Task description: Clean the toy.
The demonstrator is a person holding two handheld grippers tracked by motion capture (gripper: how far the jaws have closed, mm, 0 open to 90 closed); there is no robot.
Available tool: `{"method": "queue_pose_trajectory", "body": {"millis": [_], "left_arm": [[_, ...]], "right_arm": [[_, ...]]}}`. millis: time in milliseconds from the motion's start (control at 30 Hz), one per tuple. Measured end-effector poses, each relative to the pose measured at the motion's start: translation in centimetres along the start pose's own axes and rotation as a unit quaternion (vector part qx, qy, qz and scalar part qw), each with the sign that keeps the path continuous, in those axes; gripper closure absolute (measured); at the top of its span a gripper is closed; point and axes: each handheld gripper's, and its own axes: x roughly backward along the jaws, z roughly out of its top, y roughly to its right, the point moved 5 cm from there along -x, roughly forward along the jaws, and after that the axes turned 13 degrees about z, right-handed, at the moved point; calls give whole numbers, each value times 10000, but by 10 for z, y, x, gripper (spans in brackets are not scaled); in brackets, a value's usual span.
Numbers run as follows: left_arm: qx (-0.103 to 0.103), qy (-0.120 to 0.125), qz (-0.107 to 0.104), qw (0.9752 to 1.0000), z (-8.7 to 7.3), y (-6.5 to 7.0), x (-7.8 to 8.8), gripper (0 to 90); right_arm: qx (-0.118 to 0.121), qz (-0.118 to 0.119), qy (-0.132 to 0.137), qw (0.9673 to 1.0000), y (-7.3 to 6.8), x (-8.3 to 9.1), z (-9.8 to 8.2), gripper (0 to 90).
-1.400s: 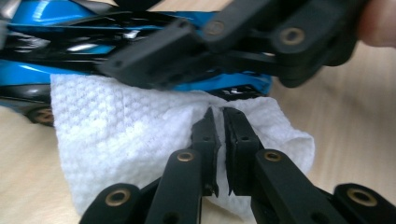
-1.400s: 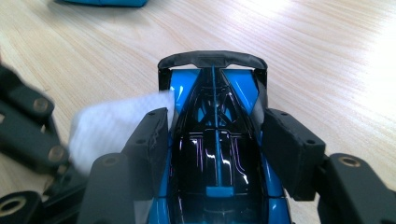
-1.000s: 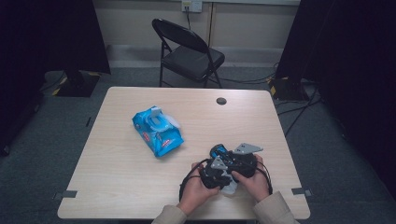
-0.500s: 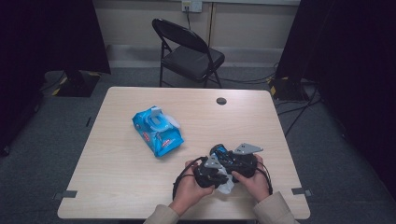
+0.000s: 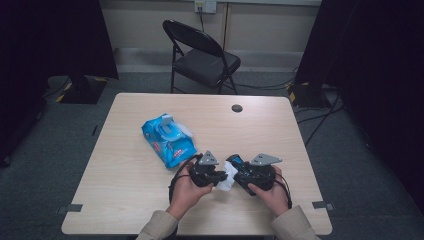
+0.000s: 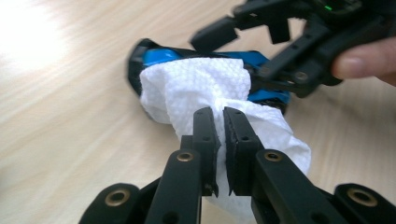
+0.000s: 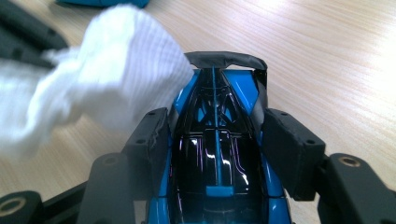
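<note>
Item: white wipe [image 6: 205,88], pinched in the clenched jaws of the left gripper [image 5: 216,176], near the worktop's [image 5: 125,200] front edge, right of centre. Its free end lies against the blue toy car [image 7: 217,154].

Item: blue toy car, grasped by its sides between the jaws of the right gripper [image 5: 239,176], beside the left gripper.

Item: blue wipe packet [image 5: 167,140], lying left of centre on the worktop, lid flap raised, a white tuft at the opening.

Item: folding chair [image 5: 200,55], beyond the far edge.

High view: both hands, packet and chair; the wipe is a small white patch between the grippers. Left gripper view: the wipe's dimpled weave, bunched at the pads [image 6: 205,126], draped over one end of the car. Right gripper view: the car's glossy black canopy with a blue centre stripe, and a black spoiler [image 7: 226,58] at its far end.

Change since a second ago: the left gripper, then close against the right, now sits apart to its left, with the wipe exposed between them. The right gripper is unmoved.
</note>
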Motion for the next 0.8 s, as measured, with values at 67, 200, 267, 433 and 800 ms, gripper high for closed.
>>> {"method": "queue_pose_trajectory", "body": {"millis": [67,200,267,433,800], "left_arm": [[38,28,76,10000,1,-7,1,842],[209,45,258,9994,-1,-22,-2,842],[289,-35,341,9990,-4,-30,-6,842],[368,-135,483,9981,-9,-37,-19,842],[267,-415,541,9973,-14,-29,-50,834]], "right_arm": [[1,5,4,10000,0,0,0,423],[1,3,-1,10000,0,0,0,423],[0,2,0,10000,0,0,0,422],[2,4,7,10000,0,0,0,423],[6,17,27,10000,0,0,-1,422]]}}
